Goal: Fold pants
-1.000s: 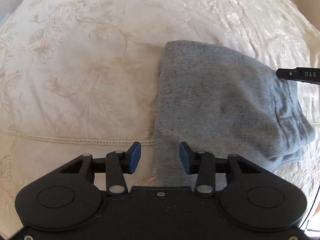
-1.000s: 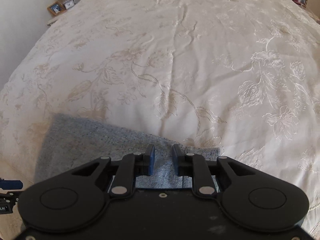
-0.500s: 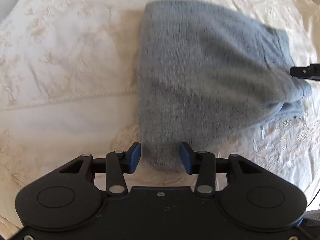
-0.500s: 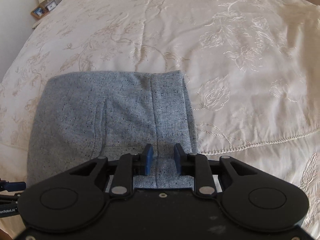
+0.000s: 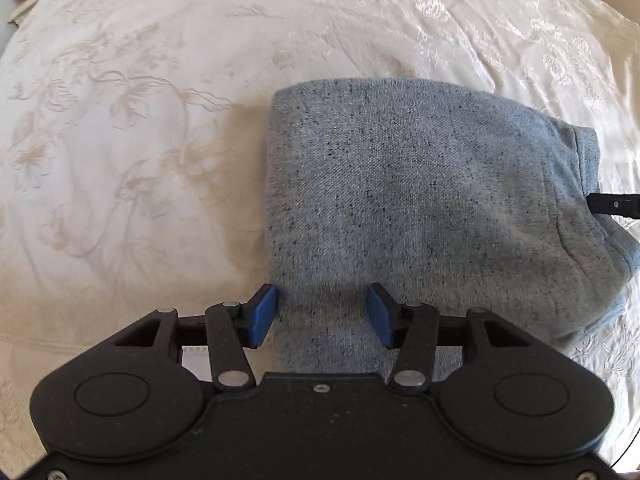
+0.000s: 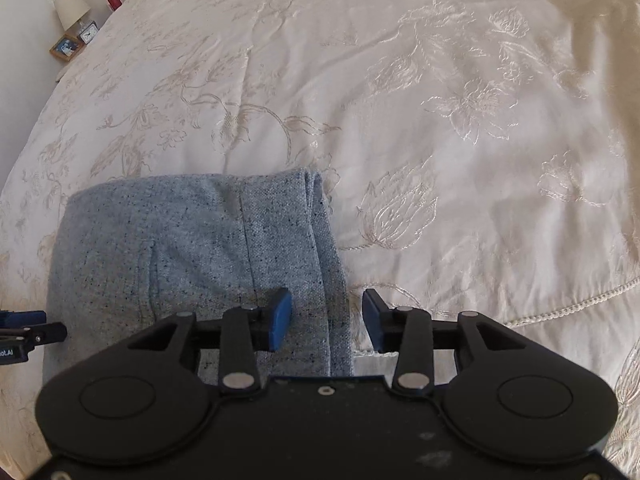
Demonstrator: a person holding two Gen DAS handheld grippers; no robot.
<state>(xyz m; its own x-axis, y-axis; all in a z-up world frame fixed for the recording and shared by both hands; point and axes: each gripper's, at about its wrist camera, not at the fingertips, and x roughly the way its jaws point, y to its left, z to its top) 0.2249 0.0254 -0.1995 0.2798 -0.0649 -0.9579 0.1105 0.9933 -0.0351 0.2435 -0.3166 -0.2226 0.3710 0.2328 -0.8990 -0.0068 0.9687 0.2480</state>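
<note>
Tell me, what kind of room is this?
Most likely a bedroom: a big cream bedspread covers a bed, and beside it stand a lamp, a small clock and a framed picture.

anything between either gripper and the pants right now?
Nothing visible. The left gripper and right gripper have both just been opening and sit right over the folded pants, the near edge between their jaws, pads clear. Only bedspread around them.
</note>
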